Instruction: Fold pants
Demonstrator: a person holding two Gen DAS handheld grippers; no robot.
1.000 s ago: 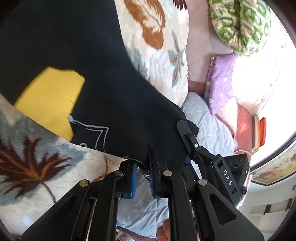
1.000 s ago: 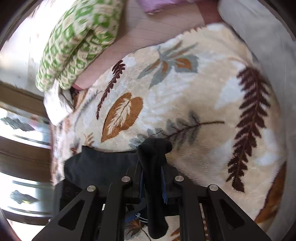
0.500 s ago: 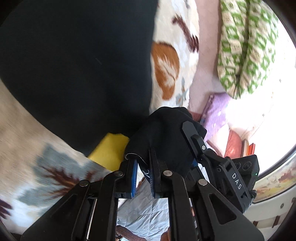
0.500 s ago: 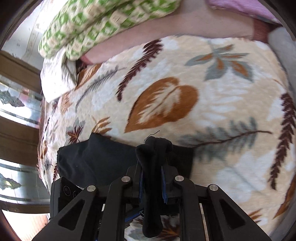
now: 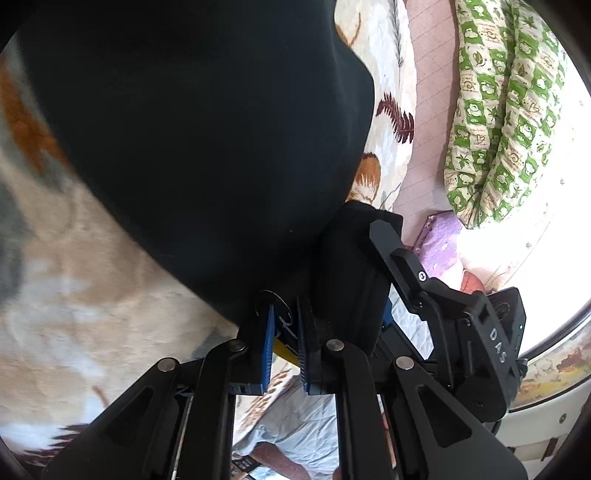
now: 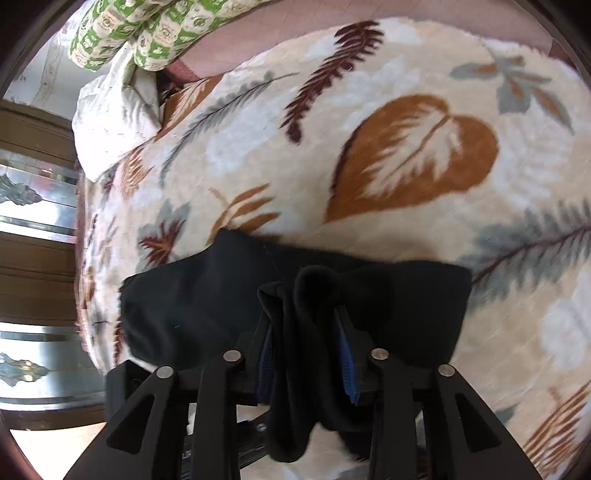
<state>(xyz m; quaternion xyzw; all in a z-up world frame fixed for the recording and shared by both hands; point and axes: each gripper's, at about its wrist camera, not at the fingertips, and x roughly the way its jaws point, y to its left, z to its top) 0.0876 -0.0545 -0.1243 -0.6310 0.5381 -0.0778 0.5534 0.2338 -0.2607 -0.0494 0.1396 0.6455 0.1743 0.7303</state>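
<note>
The black pants [image 5: 207, 140] fill the upper left of the left wrist view, spread over a cream blanket with leaf prints [image 5: 74, 280]. My left gripper [image 5: 284, 325] is shut on an edge of the black cloth; a strip of yellow shows just below the pads. The right gripper's black body [image 5: 461, 314] sits close at its right, with cloth bunched in it. In the right wrist view my right gripper [image 6: 306, 339] is shut on a thick fold of the pants [image 6: 207, 306], which lie low across the blanket [image 6: 406, 147].
A green-patterned pillow [image 5: 502, 107] and a purple cushion [image 5: 439, 247] lie beyond the blanket. The green pillow [image 6: 155, 29] and white cloth [image 6: 114, 122] show at the far left edge, beside a dark wooden cabinet with mirrored panels [image 6: 33, 221].
Both grippers have carried the held cloth forward over the pants. The yellow patch is now almost hidden under the black cloth. In the right view the black cloth now spreads wider.
</note>
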